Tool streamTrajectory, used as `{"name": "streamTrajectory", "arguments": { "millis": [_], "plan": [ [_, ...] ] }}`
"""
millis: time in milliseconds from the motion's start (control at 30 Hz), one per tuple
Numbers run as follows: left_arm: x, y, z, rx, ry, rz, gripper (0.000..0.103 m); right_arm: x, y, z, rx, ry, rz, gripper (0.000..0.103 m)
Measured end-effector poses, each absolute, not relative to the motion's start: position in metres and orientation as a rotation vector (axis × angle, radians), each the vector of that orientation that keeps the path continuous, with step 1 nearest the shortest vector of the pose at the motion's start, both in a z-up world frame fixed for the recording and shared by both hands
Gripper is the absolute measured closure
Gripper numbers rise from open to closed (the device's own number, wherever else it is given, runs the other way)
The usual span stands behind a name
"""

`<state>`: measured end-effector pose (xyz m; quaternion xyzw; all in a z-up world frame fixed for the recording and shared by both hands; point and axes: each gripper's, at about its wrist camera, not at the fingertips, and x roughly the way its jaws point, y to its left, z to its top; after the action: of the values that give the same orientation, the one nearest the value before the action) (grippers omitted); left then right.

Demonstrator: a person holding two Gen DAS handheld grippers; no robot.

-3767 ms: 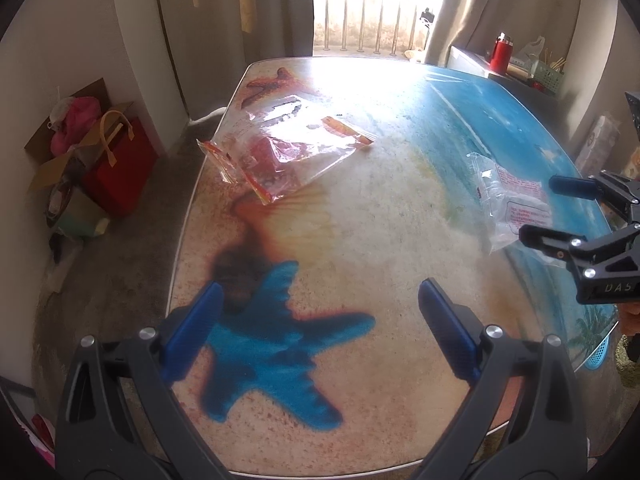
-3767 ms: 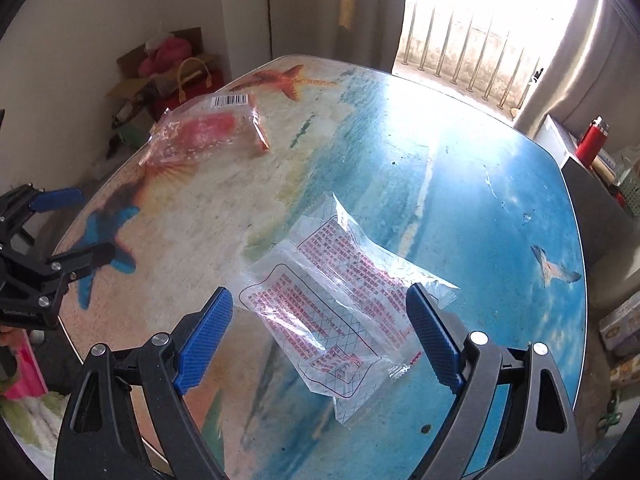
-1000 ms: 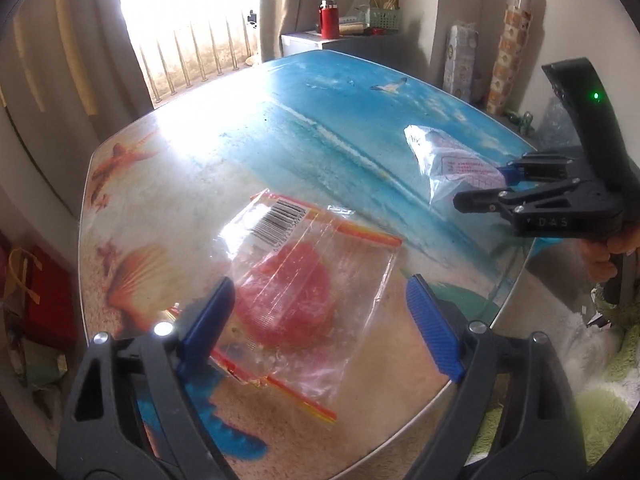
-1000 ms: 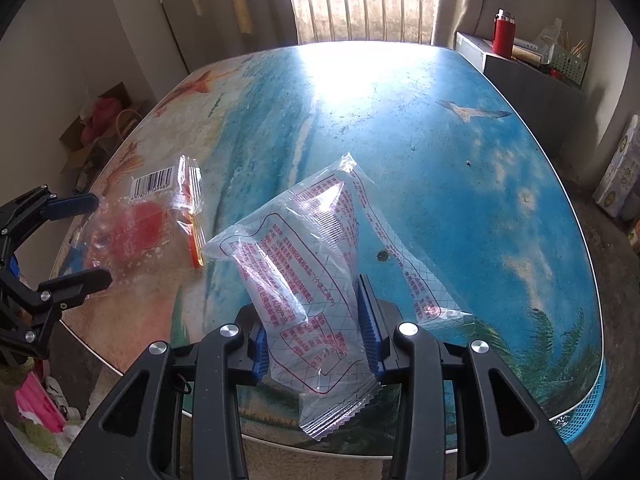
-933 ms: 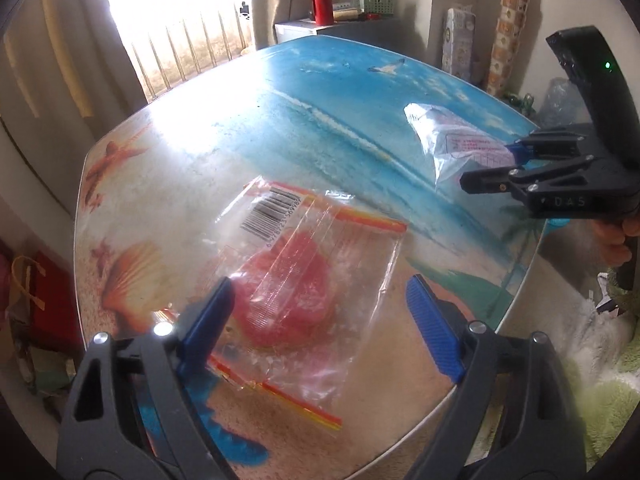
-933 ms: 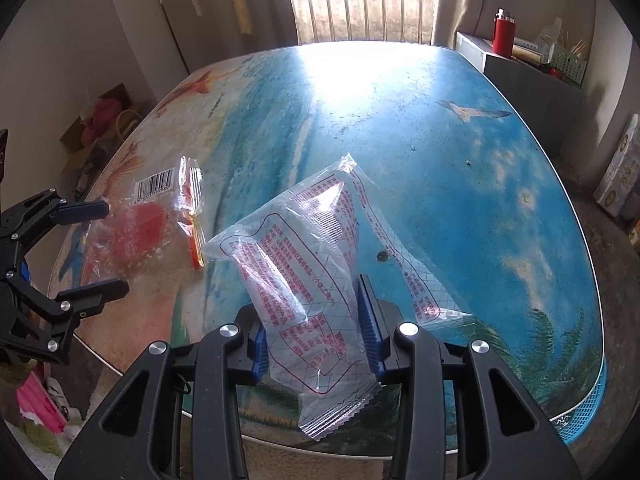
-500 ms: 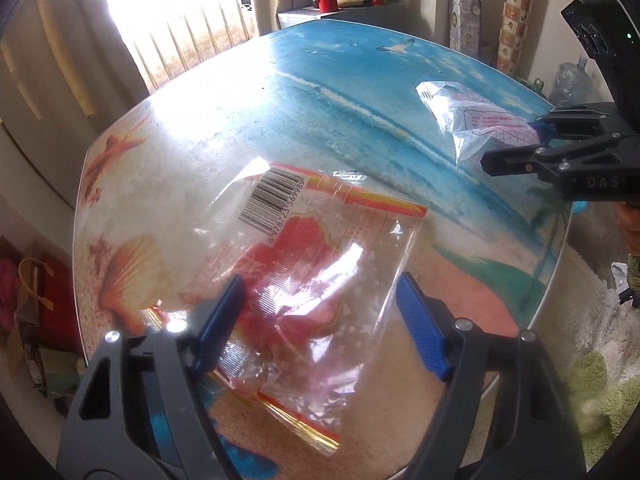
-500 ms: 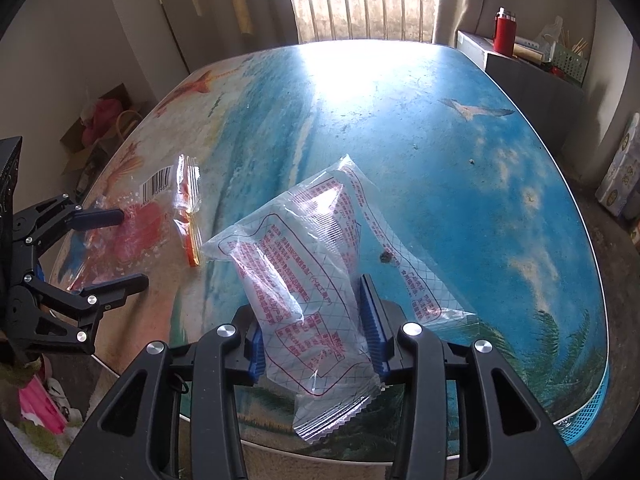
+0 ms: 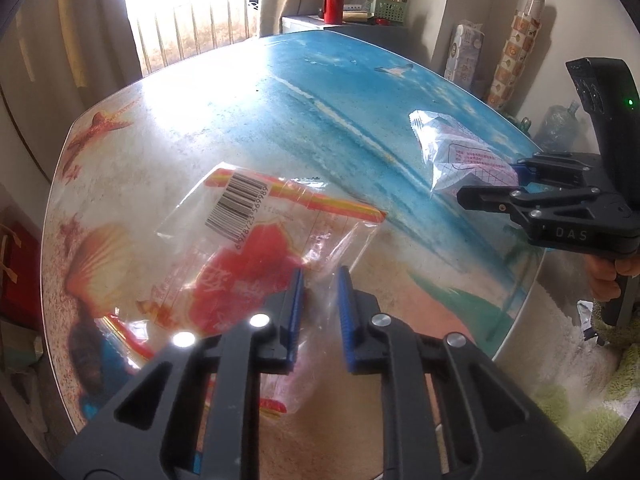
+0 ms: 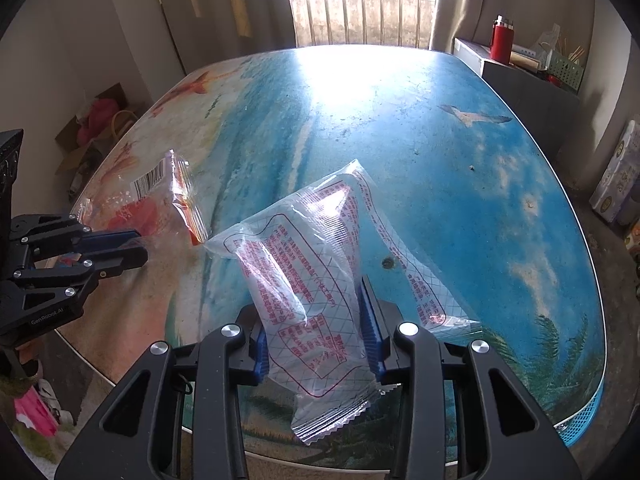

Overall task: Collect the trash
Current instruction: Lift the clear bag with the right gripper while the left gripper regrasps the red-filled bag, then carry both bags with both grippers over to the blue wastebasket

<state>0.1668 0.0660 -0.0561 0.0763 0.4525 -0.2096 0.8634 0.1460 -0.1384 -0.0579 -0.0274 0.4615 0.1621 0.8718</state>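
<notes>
My left gripper [image 9: 319, 280] is shut on the near edge of a clear plastic bag with a red print and barcode [image 9: 244, 256], over the near left part of the beach-print table [image 9: 280, 112]. My right gripper [image 10: 312, 304] is shut on a clear wrapper with red text [image 10: 316, 248], held up above the table's near edge. The right gripper also shows in the left wrist view [image 9: 520, 184] with its wrapper [image 9: 460, 156]. The left gripper [image 10: 138, 244] and red bag [image 10: 160, 192] show at the left of the right wrist view.
A cabinet with a red flask [image 10: 502, 42] and a green basket [image 10: 564, 68] stands behind the table at right. Boxes and bags [image 10: 96, 124] lie on the floor at left. A blue basket [image 10: 586, 416] sits below the table's near right edge.
My left gripper has closed on the red-print bag, which was lying between its open fingers half a second ago. My right gripper still holds the wrapper in about the same place.
</notes>
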Motion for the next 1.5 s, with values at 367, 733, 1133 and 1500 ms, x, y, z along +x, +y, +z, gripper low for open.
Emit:
{"name": "streamTrajectory", "arguments": {
  "millis": [367,733,1133,1500],
  "plan": [
    [0.168,0.061,-0.048,0.167,0.922,-0.364,0.101,0.142,-0.141,-0.051,-0.053,0.926,0.329,0.078],
    [0.162,0.059,-0.027,0.167,0.878,-0.317,0.102,0.134,-0.137,-0.029,-0.088,0.845,0.319,0.080],
    [0.159,0.053,-0.011,0.172,0.858,-0.284,0.102,0.128,-0.140,-0.018,-0.081,0.815,0.313,0.080],
    [0.159,0.046,-0.010,0.208,0.866,-0.290,0.102,0.128,-0.140,-0.018,-0.079,0.818,0.313,0.080]
  ]
}}
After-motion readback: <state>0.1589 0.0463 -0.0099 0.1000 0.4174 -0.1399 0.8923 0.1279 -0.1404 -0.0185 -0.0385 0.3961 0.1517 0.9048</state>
